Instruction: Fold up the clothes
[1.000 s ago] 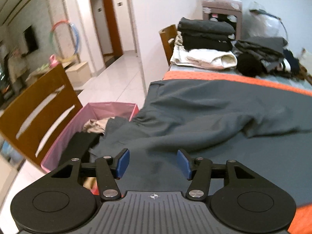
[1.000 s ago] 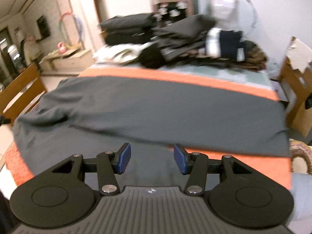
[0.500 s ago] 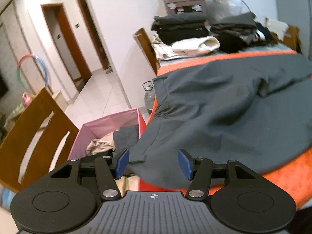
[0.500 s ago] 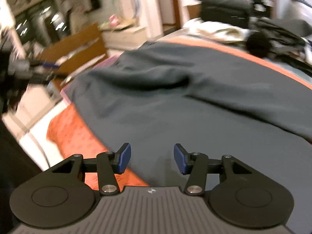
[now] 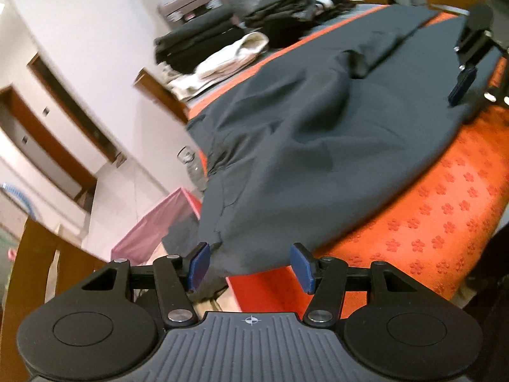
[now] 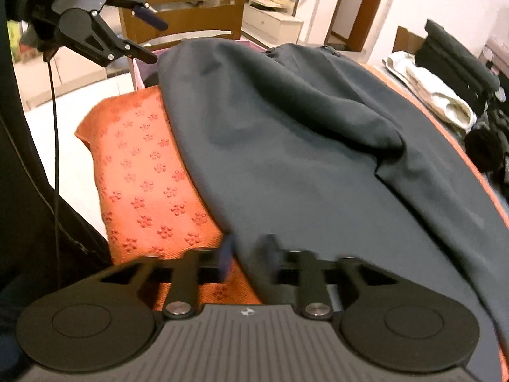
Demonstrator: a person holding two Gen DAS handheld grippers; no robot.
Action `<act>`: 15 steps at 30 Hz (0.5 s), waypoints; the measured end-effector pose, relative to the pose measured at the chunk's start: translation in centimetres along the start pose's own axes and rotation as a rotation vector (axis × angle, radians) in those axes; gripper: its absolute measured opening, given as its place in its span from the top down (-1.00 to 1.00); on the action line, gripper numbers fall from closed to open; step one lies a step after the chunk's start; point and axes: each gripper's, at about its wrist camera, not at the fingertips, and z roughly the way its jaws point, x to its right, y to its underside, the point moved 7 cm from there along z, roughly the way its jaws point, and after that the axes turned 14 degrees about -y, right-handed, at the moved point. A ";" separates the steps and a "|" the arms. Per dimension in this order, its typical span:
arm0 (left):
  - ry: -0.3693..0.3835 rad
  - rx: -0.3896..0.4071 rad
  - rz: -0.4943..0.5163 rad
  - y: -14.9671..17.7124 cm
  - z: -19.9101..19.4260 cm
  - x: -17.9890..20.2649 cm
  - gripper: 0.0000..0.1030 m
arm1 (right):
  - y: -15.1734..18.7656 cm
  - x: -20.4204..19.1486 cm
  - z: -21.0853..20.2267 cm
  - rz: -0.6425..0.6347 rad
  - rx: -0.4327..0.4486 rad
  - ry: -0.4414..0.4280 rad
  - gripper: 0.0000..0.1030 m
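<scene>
The worktop (image 5: 445, 197), under an orange cloth patterned with small flowers, fills most of both views. Spread across it is the large dark grey garment (image 5: 318, 133), rumpled into a long ridge through its middle; in the left wrist view it runs from 1 o'clock down to 7 o'clock, where one corner hangs over the worktop's edge. In the right wrist view the same garment (image 6: 302, 127) covers the centre and the whole right half, leaving a strip of orange cloth bare at 9 o'clock.

At the far side of the worktop, at 12 o'clock in the left wrist view, lies a pile of folded clothes (image 5: 206, 51), dark pieces stacked on cream ones. Below the worktop's edge at 8 o'clock stands a pink fabric bin (image 5: 152, 229) on the floor, with a wooden chair (image 5: 35, 270) further out at 8 o'clock.

The right tongs (image 6: 248, 258) have just been closing on the near hem of the garment at 6 o'clock, right where the grey fabric meets the orange cloth; the cloth sits pinched between the blurred pads, with the fabric draped over the right one. The left tongs (image 5: 249, 265) stand about half wide at 6 o'clock, the overhanging corner of the garment lying between the blue pads without either pad pressing on it. In the right wrist view the left tongs (image 6: 149, 31) appear at 10 o'clock, by that same far corner.
</scene>
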 end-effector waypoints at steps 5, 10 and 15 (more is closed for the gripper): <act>0.058 0.075 0.051 -1.1 -1.0 2.8 -0.15 | -2.2 0.9 -2.7 0.025 0.074 0.060 0.95; 0.043 0.152 0.101 -2.5 -0.6 6.2 -0.17 | -4.2 2.6 -6.2 0.073 0.130 0.091 0.95; -0.113 0.184 0.126 -3.5 1.4 6.3 -0.16 | -5.4 4.5 -8.0 0.106 0.138 0.112 0.95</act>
